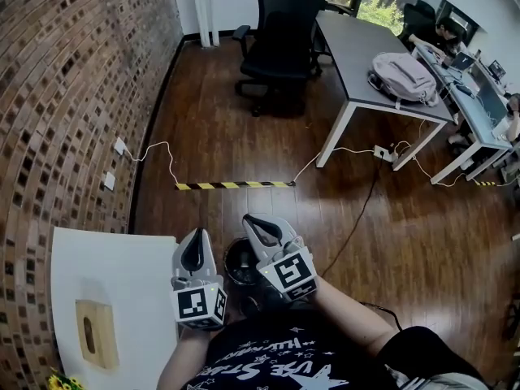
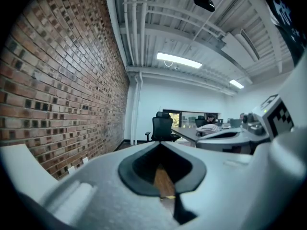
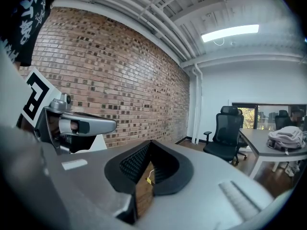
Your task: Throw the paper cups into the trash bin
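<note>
Editor: Claws first, pls. What state?

Photog: Left gripper (image 1: 197, 234), white plastic w/ black pads: tips pressed together, nothing betw. them. Its own view shows only floorboards through the loop behind the tips. Right gripper (image 1: 249, 219), same build: also pressed together, empty. Both are held about level, side by side, close but apart, marker cubes toward the person.

Editor: And the bin?

Photog: Small round black trash bin (image 1: 238, 260) stands on the dark wooden plank floor (image 1: 244, 136), below and betw. the two grippers, just beside the white rectangular table (image 1: 122, 275) at left. From the head view the right gripper overlaps its rim. Inside is dark; contents can't be told.

Editor: Rest of the room?

Photog: Light wooden box w/ a dark slot (image 1: 93, 331) lies on the table. Yellow flowers (image 1: 61, 379) show by the table's near corner. Red-brown brick wall (image 1: 73, 80) runs along the left, w/ a white cable (image 1: 166, 145) trailing from a wall socket. Yellow-and-black striped tape strip (image 1: 234, 185) crosses the floor ahead of the grippers. Farther off, a black mesh office chair (image 1: 280, 43) sits at a grey desk w/ white legs (image 1: 357, 47), a pale grey backpack (image 1: 404, 77) on top. The person holding the grippers wears a black T-shirt w/ white print (image 1: 268, 360).
</note>
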Demonstrator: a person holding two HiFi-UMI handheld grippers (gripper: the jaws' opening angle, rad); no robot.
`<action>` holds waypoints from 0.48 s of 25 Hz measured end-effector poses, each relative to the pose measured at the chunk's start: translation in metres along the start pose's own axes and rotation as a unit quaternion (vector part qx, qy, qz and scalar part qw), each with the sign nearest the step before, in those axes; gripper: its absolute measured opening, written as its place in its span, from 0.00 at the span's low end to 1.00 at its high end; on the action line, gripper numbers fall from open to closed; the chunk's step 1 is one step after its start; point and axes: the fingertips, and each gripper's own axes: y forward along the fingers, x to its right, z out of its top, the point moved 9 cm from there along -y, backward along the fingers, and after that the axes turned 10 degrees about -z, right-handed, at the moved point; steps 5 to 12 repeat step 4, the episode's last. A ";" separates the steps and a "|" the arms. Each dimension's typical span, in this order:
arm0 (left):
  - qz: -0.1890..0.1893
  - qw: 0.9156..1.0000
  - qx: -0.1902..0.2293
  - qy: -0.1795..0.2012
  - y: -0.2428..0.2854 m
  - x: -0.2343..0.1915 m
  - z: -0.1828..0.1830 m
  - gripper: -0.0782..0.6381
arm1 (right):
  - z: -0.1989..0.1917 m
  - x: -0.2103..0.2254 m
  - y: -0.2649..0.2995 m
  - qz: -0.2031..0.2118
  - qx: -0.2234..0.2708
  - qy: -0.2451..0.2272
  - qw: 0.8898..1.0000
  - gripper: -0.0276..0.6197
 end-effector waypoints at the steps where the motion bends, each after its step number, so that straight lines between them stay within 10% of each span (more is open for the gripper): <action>1: 0.000 1.000 0.001 0.002 0.000 0.001 0.000 0.12 | 0.000 0.001 0.000 -0.002 0.000 -0.002 1.000 0.05; 12: 0.001 1.000 0.001 0.020 0.003 0.005 0.003 0.12 | 0.002 0.006 0.000 -0.007 0.005 -0.015 1.000 0.05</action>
